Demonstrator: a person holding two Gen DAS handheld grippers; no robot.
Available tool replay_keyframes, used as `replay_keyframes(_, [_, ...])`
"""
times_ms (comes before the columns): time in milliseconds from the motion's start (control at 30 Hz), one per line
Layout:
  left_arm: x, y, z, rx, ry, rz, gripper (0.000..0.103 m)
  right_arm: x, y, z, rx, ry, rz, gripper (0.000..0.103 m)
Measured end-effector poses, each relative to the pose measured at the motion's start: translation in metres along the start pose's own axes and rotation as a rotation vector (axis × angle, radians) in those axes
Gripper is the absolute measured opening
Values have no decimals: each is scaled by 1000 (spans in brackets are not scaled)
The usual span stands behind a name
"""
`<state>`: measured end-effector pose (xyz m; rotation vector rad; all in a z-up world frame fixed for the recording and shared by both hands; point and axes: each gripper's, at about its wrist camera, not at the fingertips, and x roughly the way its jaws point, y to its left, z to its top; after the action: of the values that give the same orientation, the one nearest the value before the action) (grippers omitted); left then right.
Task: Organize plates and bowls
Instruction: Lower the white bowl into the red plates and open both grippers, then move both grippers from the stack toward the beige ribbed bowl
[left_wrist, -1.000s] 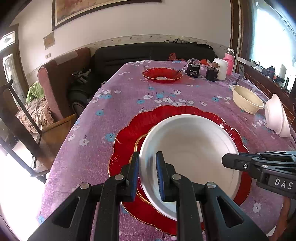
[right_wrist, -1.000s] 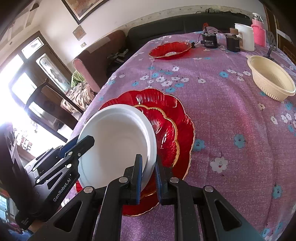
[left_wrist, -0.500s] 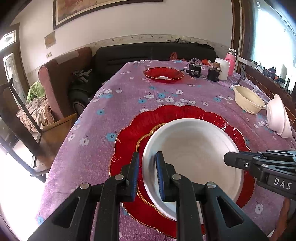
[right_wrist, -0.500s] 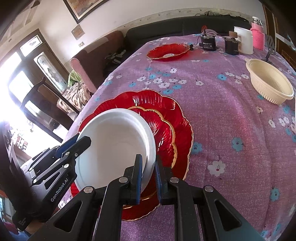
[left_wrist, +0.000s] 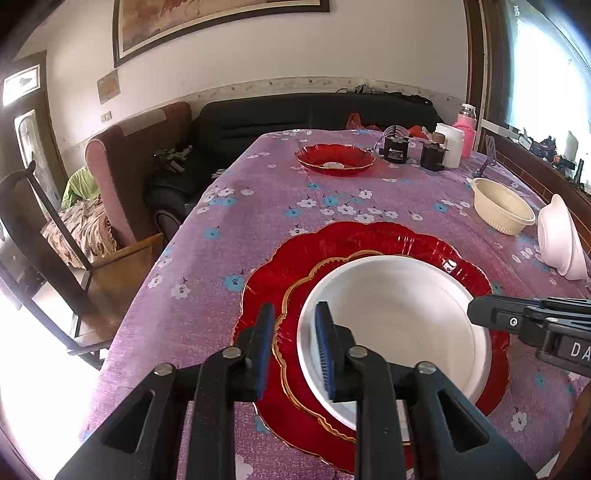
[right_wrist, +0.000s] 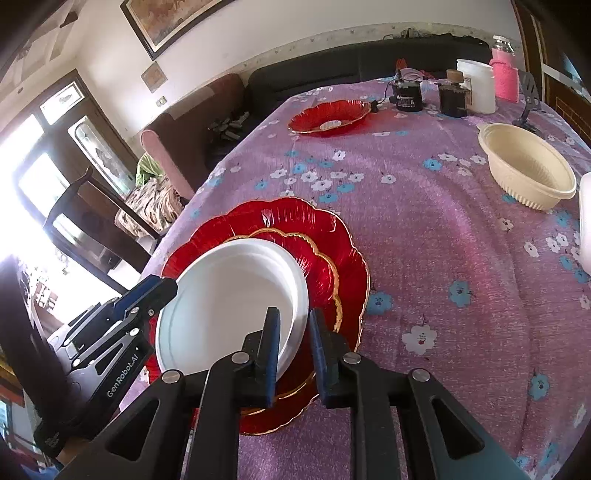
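Note:
A white plate (left_wrist: 399, 325) lies on a small red gold-rimmed plate (left_wrist: 295, 295), which lies on a large red scalloped plate (left_wrist: 332, 240). My left gripper (left_wrist: 293, 350) straddles the white plate's left rim with its jaws slightly apart. My right gripper (right_wrist: 293, 354) straddles the plate's (right_wrist: 229, 306) right rim, jaws slightly apart too. Each gripper shows in the other's view, the right one (left_wrist: 491, 317) and the left one (right_wrist: 159, 291). A red bowl (left_wrist: 334, 158), a cream bowl (left_wrist: 502, 206) and a white bowl (left_wrist: 557, 240) stand farther off.
The table wears a purple flowered cloth (left_wrist: 258, 206). Dark jars (left_wrist: 397, 147), a white container (left_wrist: 452, 144) and a pink bottle (left_wrist: 467, 129) stand at the far end. A wooden chair (left_wrist: 55, 236) and an armchair (left_wrist: 122, 166) are off the left edge.
The white plate has come down from a tilt to lie flat on the red plates. Both grippers' jaws have opened a little around its rim.

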<state>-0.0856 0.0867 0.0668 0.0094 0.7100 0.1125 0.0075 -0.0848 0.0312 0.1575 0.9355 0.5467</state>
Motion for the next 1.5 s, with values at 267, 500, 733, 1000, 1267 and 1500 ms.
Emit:
replay_keyframes(267, [-6,-1,1,4,-20,19,30,-6,-2,-2,9,-11,7,20])
replay_keyframes(500, [-11,-2,2,9,-40,34,36,-12,-5,-4,21,-29,10,28])
replay_keyframes(733, [-19,-4,2,21,-66,58,42,-20,-8,-6,33,-44,20,32])
replay_keyframes(1000, [-29,-11,5,31,-84,53,42,-31,-18,-8,62,-69,33,36])
replay_keyframes(1267, [-44,-37,13,73,-114,40,42,-52,-45,-13,122,-114,54,41])
replay_keyframes(1500, [-61,-83,18,163,-137,-1,42,-78,-83,-22,194,-168,75,43])
